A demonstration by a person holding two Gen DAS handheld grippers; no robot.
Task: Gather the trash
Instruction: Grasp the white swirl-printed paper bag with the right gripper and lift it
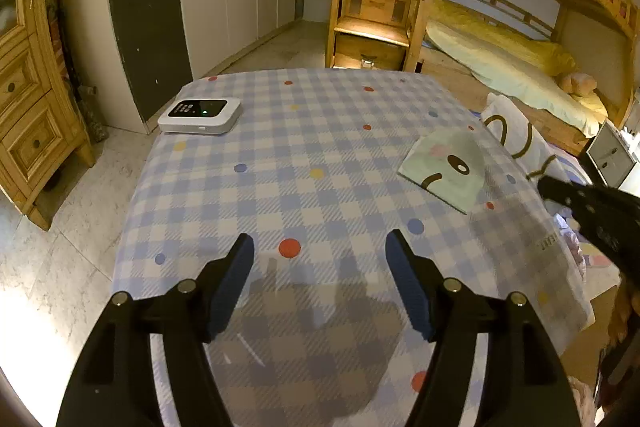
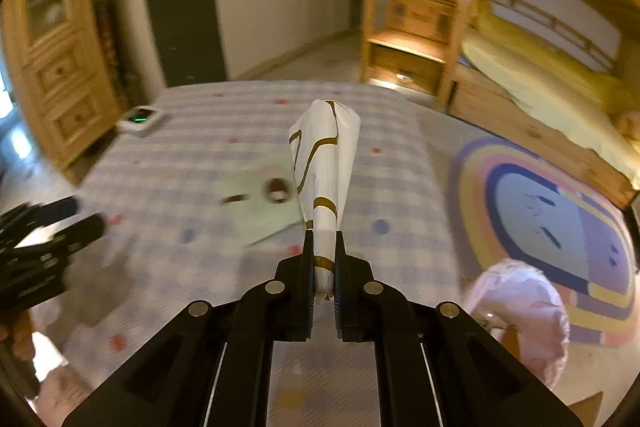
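The white wrapper (image 2: 325, 163) is pinched by the right gripper (image 2: 323, 259), sticking up-frame; the left gripper (image 1: 320, 283) is wide apart, empty.

Blue-and-white checked tablecloth (image 1: 304, 147) with red, yellow, blue dots; white wrapper (image 2: 326, 163) with gold-brown lines; pale green napkin (image 1: 444, 167); rainbow-ringed rug (image 2: 560, 211).

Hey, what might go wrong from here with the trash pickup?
1. The right tongs pinch only the narrow end of the white wrapper; most of it sticks out past the tips, so it may slip free or flop.
2. The green wrapper lies flat on the tablecloth; the open left tongs might snag cloth instead.
3. That wrapper sits near the table's right edge, so a nudge may push it off.
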